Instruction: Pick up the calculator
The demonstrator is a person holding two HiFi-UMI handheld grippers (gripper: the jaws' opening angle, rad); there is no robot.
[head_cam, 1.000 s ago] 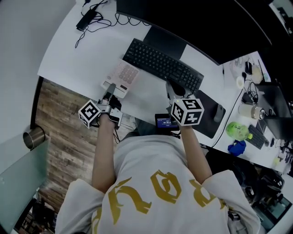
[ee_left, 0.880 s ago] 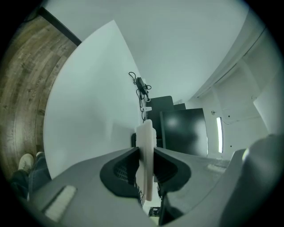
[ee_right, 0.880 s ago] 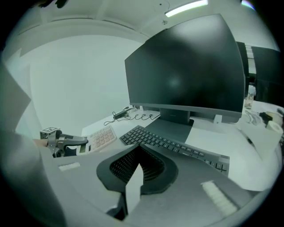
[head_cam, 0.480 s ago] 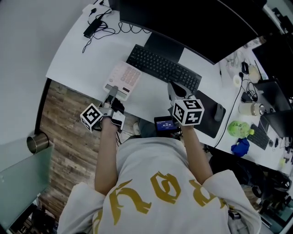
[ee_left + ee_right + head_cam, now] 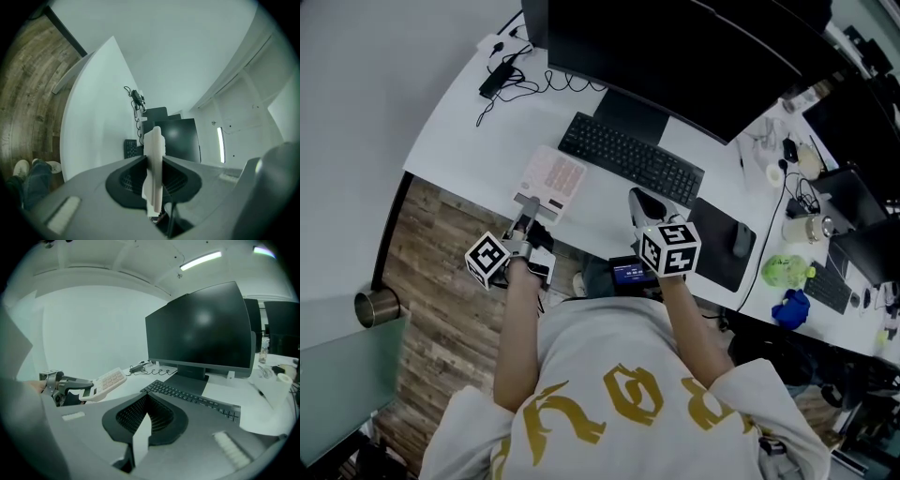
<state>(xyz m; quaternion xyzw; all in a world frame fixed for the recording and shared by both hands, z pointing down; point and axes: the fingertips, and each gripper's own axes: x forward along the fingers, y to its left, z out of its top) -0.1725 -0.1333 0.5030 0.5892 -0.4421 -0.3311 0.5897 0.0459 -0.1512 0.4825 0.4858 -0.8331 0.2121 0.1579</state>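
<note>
From the head view, the calculator (image 5: 551, 177) sits over the near left part of the white counter (image 5: 469, 122), just left of the black keyboard (image 5: 628, 157) and close to the counter's near edge. The left gripper (image 5: 528, 206) reaches in from that near edge and has the calculator's near end between its jaws, with its marker cube (image 5: 487, 260) out over the wood floor (image 5: 422, 281). The right gripper (image 5: 639, 200) hangs over the near edge further right, between the keyboard and the dark mouse mat (image 5: 717, 246), well apart from the calculator. In the left gripper view, the calculator (image 5: 153, 140) shows edge-on as a pale slab running straight out along the left gripper (image 5: 153, 161), whose two jaws press on its flat faces from either side; the far end points toward the monitor (image 5: 180, 138) at the counter's far edge. In the right gripper view, the right gripper (image 5: 146, 404) has its jaws brought together with nothing between them. Off to the left in that view, the calculator (image 5: 107, 380) is tilted with its keys facing up and its far end raised, its near end clamped in the left gripper (image 5: 86, 389), while the keyboard (image 5: 192, 399) lies ahead below the monitor (image 5: 199, 329).
</note>
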